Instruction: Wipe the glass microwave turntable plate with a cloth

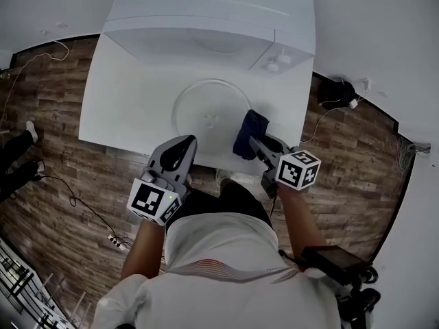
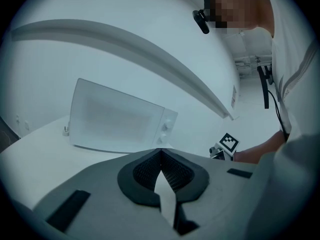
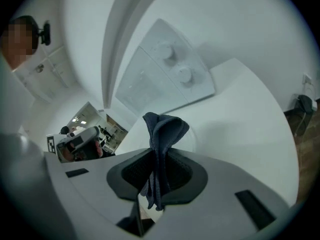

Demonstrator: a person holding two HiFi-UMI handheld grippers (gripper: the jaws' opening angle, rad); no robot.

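Head view steeply down over the table (image 1: 116, 108); both gripper views low, seemingly tilted; microwave (image 1: 206, 19) common to all three.

No lettering, brand or number can be read anywhere; the black-and-white marker cube (image 1: 299, 169) on the right tool (image 1: 254, 142) bears only a square pattern.

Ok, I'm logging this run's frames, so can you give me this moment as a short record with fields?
glass turntable plate: flat on the white table, in front of the microwave
cloth: dark blue, bunched, at the plate's right rim; contact unclear
right gripper: shut on the cloth
left gripper: shut, empty, at the table's front edge
wiping: not clearly begun
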